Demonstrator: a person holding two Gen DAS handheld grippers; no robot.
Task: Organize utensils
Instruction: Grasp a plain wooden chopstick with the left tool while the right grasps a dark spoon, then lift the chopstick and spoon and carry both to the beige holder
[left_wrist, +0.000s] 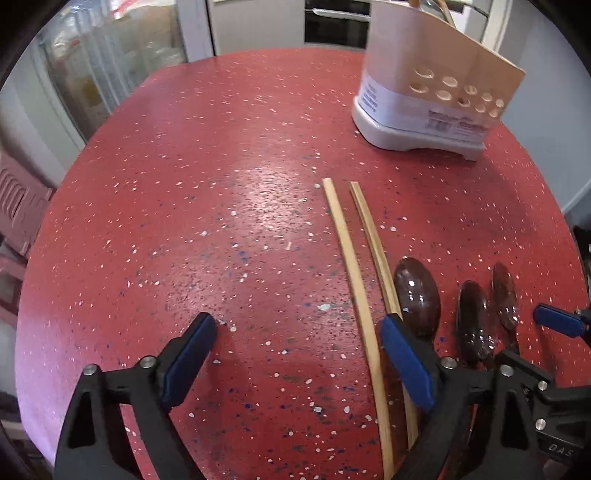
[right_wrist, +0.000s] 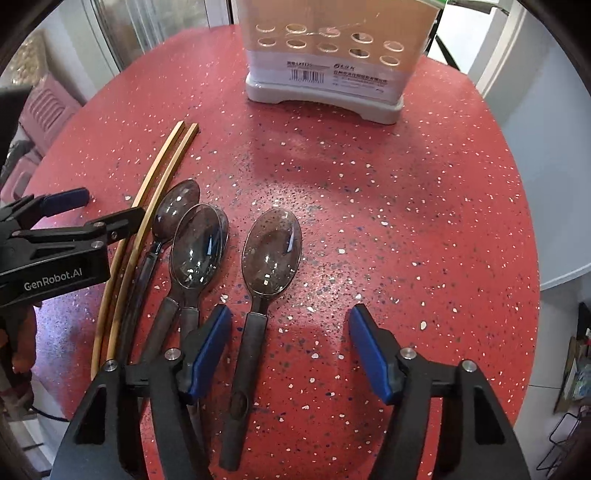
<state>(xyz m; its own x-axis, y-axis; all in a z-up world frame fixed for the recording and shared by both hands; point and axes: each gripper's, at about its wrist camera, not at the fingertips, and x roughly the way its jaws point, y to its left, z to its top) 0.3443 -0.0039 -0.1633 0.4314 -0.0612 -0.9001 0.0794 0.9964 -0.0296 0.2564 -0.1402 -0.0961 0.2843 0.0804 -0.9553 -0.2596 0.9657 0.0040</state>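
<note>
The table (right_wrist: 424, 192) is red, flecked with white and dark blue specks. Two pale tan chopsticks (left_wrist: 354, 266) lie beside smoky translucent grey spoons (right_wrist: 271, 251) with dark handles. The utensil holder (right_wrist: 328, 66) near the far edge is beige over a light grey base (barcode label printed black). Gripper pads (right_wrist: 210, 350) are blue on black.

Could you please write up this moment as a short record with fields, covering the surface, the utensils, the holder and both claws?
surface: red speckled table
chopsticks: two wooden chopsticks lying side by side
spoons: several dark spoons; one spoon lies apart, the other spoons overlap beside the chopsticks
holder: white utensil holder at the far side, already holding some items
left claw: open, one chopstick between its fingers, not gripped
right claw: open, straddling the lone spoon's handle
</note>
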